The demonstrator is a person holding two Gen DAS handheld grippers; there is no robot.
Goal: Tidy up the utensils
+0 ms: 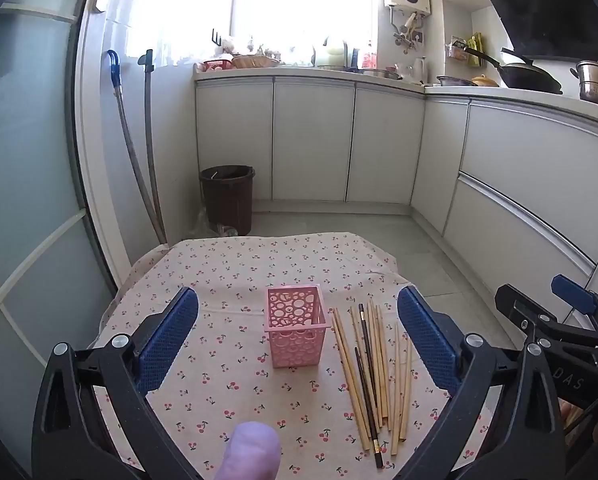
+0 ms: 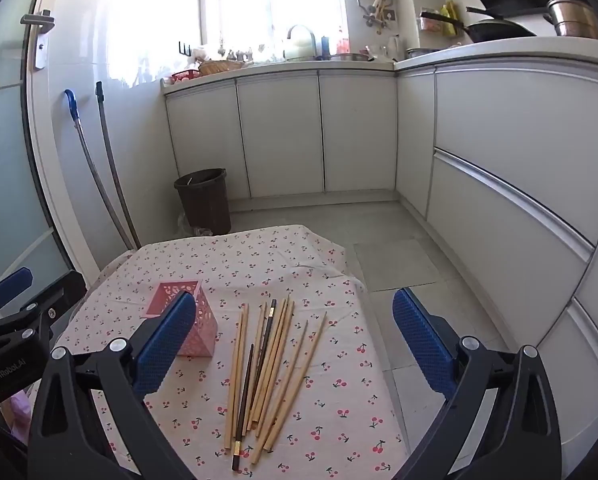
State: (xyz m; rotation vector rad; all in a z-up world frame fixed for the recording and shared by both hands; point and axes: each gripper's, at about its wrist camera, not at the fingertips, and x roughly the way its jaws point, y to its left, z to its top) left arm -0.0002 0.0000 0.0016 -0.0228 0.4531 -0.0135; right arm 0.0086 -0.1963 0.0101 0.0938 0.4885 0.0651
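One pink perforated holder (image 1: 295,326); just beside it lie about ten pale bamboo chopsticks (image 1: 381,364) and two dark chopsticks (image 1: 366,376).

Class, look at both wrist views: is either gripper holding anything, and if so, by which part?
Nothing is held. The left gripper and right gripper both have open, empty jaws above the chopsticks.

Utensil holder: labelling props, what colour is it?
Pink utensil holder with round cut-outs; left wrist view shows it best.
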